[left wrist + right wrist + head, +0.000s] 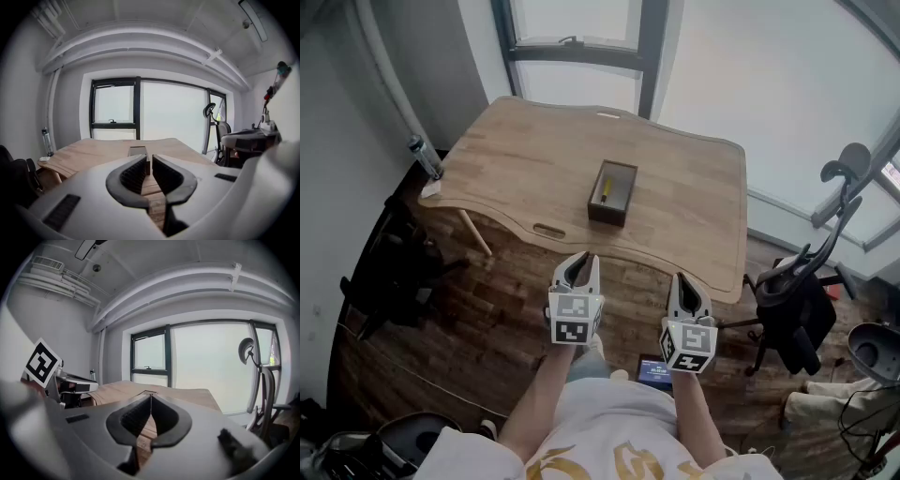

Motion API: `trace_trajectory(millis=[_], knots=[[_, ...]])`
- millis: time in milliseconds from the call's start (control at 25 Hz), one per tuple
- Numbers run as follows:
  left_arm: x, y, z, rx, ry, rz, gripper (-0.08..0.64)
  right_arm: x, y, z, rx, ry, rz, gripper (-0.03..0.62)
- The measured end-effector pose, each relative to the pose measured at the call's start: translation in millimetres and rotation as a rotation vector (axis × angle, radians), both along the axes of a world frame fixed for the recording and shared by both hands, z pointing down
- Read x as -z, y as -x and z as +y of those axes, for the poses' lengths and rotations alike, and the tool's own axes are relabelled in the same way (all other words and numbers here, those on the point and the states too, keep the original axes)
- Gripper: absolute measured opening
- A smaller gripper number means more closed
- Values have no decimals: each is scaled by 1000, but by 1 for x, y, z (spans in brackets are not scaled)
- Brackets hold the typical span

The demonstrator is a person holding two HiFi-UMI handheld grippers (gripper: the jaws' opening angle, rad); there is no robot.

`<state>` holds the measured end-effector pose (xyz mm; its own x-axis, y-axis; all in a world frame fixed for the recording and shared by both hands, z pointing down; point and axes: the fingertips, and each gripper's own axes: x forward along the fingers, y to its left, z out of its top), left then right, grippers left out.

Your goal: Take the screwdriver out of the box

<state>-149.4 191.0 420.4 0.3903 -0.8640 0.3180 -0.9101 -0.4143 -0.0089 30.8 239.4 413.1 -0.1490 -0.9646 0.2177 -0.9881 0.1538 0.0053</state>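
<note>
A small dark open box [612, 193] stands near the middle of the wooden table [534, 159], with a yellow-handled screwdriver [605, 190] lying inside it. Both grippers hang short of the table's near edge, over the floor. My left gripper [579, 266] is shut and empty, and in the left gripper view its jaws [150, 160] point at the box [137, 151] straight ahead. My right gripper [685, 285] is shut too, its tips touching with nothing between them [150, 397]. From there the box [149, 392] is just a low shape on the tabletop.
A clear bottle [425, 157] stands at the table's left edge. A black office chair [795, 305] is to the right of the table and dark seating [389, 272] to the left. A small screen [654, 371] lies on the wooden floor by the person's legs. Windows lie behind the table.
</note>
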Motion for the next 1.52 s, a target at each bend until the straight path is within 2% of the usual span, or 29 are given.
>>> trace_trajectory(millis=[200, 840, 1160, 1520], knots=[[1, 4, 7, 32, 9, -9, 35, -1, -1, 12, 1, 11, -5, 32], [5, -12, 15, 18, 6, -21, 35, -4, -19, 24, -21, 12, -23, 34], [-1, -30, -20, 5, 6, -37, 35, -14, -40, -4, -39, 29, -20, 32], [-18, -61, -109, 0, 40, -31, 35, -32, -71, -89, -49, 72, -23, 32]])
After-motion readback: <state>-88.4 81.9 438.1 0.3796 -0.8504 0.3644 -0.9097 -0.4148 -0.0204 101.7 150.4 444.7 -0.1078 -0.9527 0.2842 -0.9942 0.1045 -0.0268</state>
